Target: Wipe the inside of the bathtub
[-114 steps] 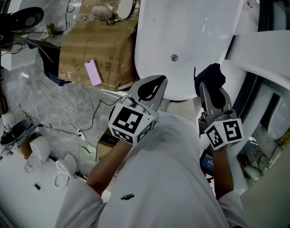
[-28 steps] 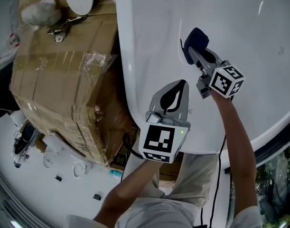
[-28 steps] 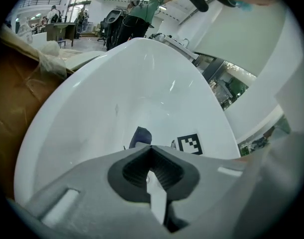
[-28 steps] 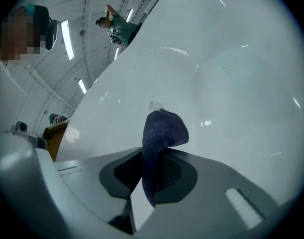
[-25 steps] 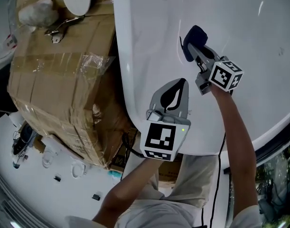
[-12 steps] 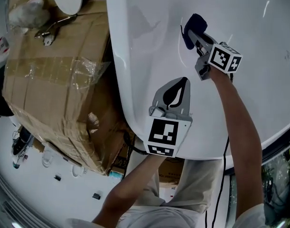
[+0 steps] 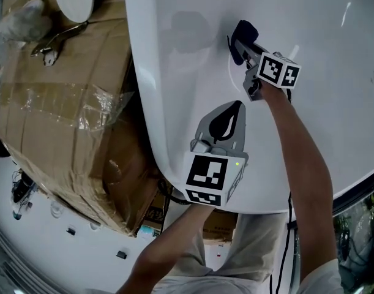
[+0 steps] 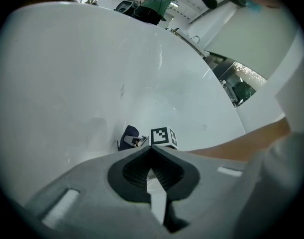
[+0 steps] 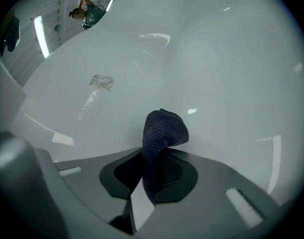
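Right gripper view: right fingers (image 9: 206, 185) tight on cloth (image 9: 164, 128) inside bathtub (image 9: 191, 54); left fingers (image 8: 87, 185) together.

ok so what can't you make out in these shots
Head view: whether the dark cloth touches the bathtub wall; the cloth and right gripper cover the contact.
Head view: the bathtub's far end, cut off by the frame edge.
Right gripper view: the pale patch, stain or reflection, too blurred.
Head view: small floor items, too small.
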Demonstrator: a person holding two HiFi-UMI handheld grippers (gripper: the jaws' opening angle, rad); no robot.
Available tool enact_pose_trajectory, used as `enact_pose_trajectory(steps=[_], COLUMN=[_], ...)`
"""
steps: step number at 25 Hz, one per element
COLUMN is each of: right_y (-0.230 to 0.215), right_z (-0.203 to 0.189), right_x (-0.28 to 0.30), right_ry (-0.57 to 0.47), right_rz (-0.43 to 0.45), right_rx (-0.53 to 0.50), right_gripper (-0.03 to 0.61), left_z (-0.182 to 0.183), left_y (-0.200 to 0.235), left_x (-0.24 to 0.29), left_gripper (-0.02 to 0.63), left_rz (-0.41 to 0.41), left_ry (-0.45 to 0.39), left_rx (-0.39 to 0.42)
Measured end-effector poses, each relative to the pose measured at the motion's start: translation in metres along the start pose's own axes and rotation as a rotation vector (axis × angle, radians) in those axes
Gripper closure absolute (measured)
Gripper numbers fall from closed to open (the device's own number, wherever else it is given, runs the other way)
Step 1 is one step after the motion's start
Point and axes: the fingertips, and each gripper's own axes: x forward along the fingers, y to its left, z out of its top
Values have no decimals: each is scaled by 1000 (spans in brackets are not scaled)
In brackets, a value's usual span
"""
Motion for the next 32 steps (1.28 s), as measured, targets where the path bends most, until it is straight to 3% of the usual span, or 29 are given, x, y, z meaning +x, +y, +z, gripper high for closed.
enact_pose_trajectory(steps=[11,16,20,27,32], right_y=[-31,-27,-26,-1,14], right_z=[-26,-29,-29,-24,-21], right_x=[32,43,42,45,43], right_ry=[121,156,143,154,138], right_rz=[-79,-72,-63,20,30], right_rx=[-44,-73,-38,-19,-26], right_gripper=[535,534,534,534,534], left_z=[-8,-10,-6,-8,-4], left_y=[1,6,8,6,3], left_x=[8,6,4,-1,-6], left_gripper=[618,618,618,618,618], left_rz=[-3,9,14,24,30], left_ry=[-11,-11,-22,-32,-48], left_rx=[-9,-13,-20,-27,-29])
